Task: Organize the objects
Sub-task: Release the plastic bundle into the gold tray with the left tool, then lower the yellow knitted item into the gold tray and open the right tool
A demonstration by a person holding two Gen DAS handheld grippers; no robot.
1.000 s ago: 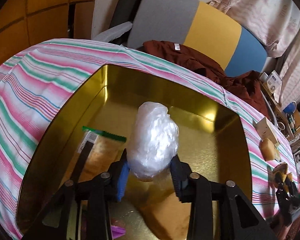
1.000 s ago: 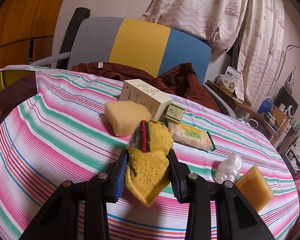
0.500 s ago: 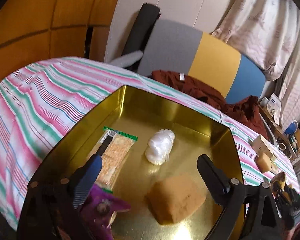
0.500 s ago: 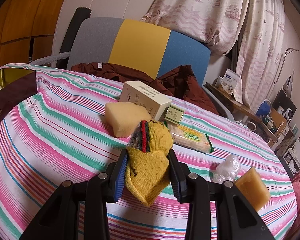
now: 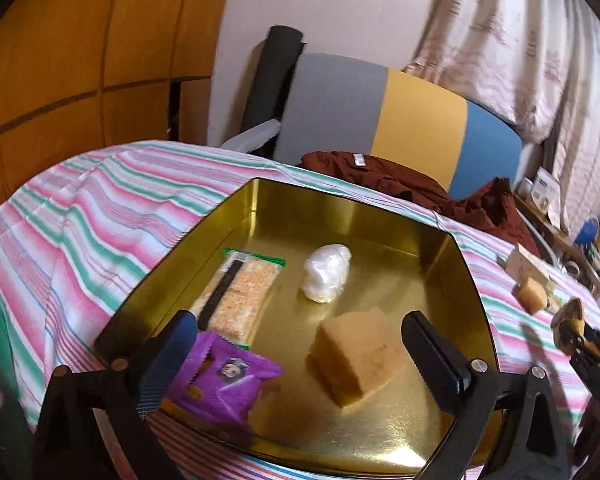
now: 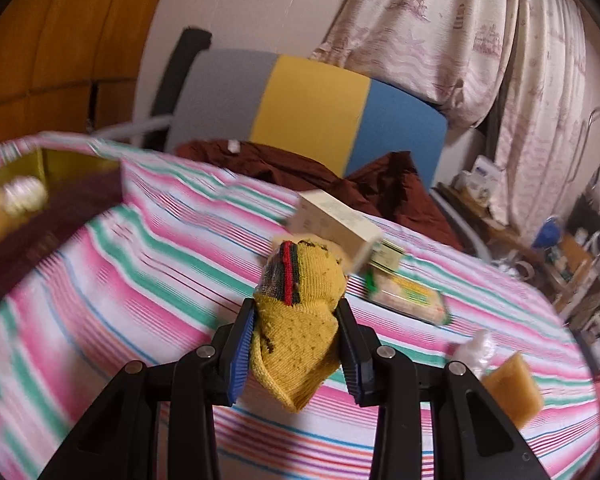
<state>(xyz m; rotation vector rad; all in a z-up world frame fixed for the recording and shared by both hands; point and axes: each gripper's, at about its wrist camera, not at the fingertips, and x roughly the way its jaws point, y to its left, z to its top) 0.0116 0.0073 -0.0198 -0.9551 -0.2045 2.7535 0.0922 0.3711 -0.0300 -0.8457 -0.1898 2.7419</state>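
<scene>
The right hand-held gripper (image 6: 296, 344) is clenched on a yellow sock (image 6: 300, 320), which hangs between its pads above the striped counter (image 6: 140, 264). The gold tray (image 6: 60, 164) lies far to its left, at the counter's left edge, so the sock must travel leftward. The left hand-held gripper (image 5: 296, 344) hovers over the tray's near edge; its jaws are opening and hold nothing.

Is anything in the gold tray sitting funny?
Yes, the purple snack packet looks askew. It lies tilted at the near corner of the gold tray, over the rim rather than flat inside. The cracker pack, the white plastic bundle and the sponge all rest on the tray floor.
</scene>
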